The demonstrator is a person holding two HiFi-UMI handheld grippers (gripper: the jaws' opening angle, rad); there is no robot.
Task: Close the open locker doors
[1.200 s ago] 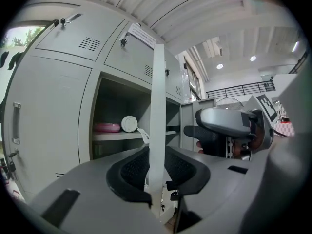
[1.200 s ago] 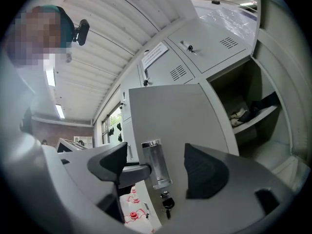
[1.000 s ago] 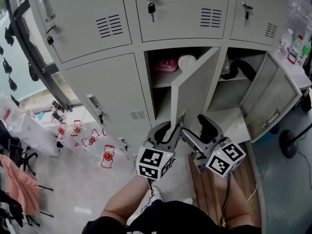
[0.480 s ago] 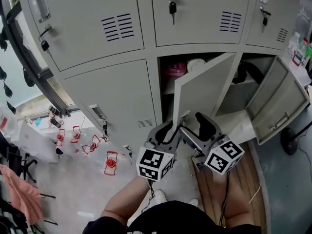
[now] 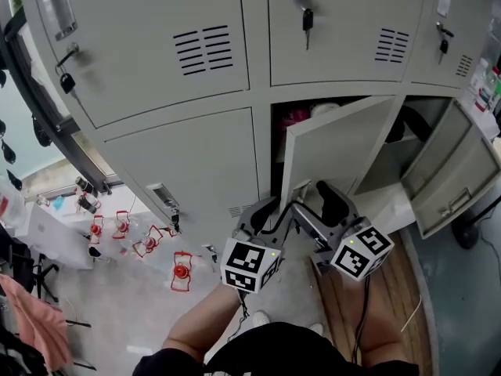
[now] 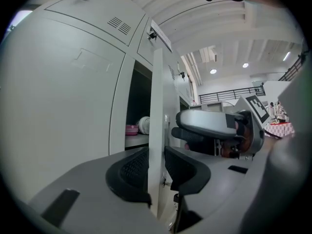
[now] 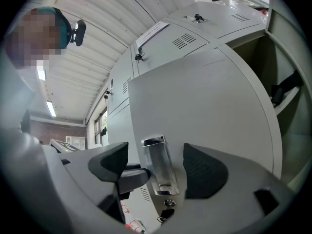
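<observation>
**Both grippers at the middle lower locker door**

A grey locker bank (image 5: 258, 92) rises straight ahead of the two grippers and fills most of the head view. Its upper row of doors, above them, is closed. The lower door to the left of the left gripper is closed too.

Two lower doors stand open. The middle door (image 5: 333, 151) is swung part-way out, and its free edge reaches the grippers. The right-hand door (image 5: 462, 171) hangs wide open, well off to the right of the right gripper.

The left gripper (image 5: 275, 208) points level at the middle door's free edge. Its jaws are closed to a narrow gap with that thin edge clamped between the ribbed pads (one pad on the inner face, one on the outer).

The right gripper (image 5: 317, 204) sits just beside the left one, on its right, against the same door's outer face. Its jaws stand wide apart and grip nothing. The recessed metal handle (image 7: 158, 167) lies between them, and neither pad presses on it.

Just under the handle, close to the right gripper's jaws, a small key (image 7: 168, 213) hangs in the lock.

Past the left gripper's jaws, a shelf inside the open compartment holds a pink container (image 6: 130, 129). A white round item (image 6: 144, 125) sits right beside it.
</observation>
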